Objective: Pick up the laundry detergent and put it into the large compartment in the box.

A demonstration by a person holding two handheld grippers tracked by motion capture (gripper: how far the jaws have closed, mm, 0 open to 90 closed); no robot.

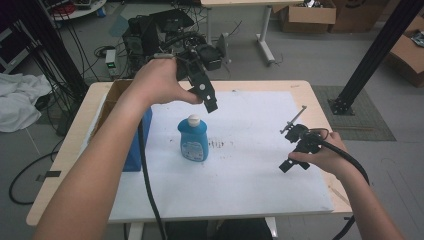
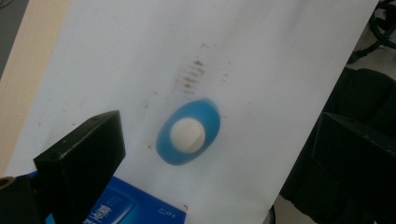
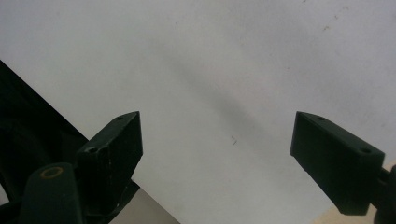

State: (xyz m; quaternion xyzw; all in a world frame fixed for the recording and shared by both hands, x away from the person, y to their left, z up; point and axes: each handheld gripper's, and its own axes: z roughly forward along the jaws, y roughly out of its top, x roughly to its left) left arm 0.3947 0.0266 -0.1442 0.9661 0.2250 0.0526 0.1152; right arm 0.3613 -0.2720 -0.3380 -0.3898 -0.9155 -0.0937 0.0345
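A small blue bottle (image 1: 193,139) stands upright near the middle of the table, on a flat white sheet (image 1: 260,170) w/ a patch of brown smudges (image 1: 218,144) just at its 3 o'clock. The bottle is smooth plastic, fat and rounded, w/ a round white cap (image 1: 194,119) and a pale label on the front. From the left gripper view it looks like a blue oval w/ a white dot on top (like an egg seen from above).

The left gripper (image 1: 212,102) hangs in the air at about 12 o'clock from the bottle, pointing down, not touching it. Its black blocky jaws are spread wide w/ nothing between them.

The right gripper (image 1: 289,165) sits low at 3 o'clock, well apart from the bottle. Its jaws are spread wide too, over bare white sheet.

At the bottle's 9 o'clock is a blue box (image 1: 135,145), boxy w/ sharp corners, near a brown cardboard piece (image 1: 112,97).
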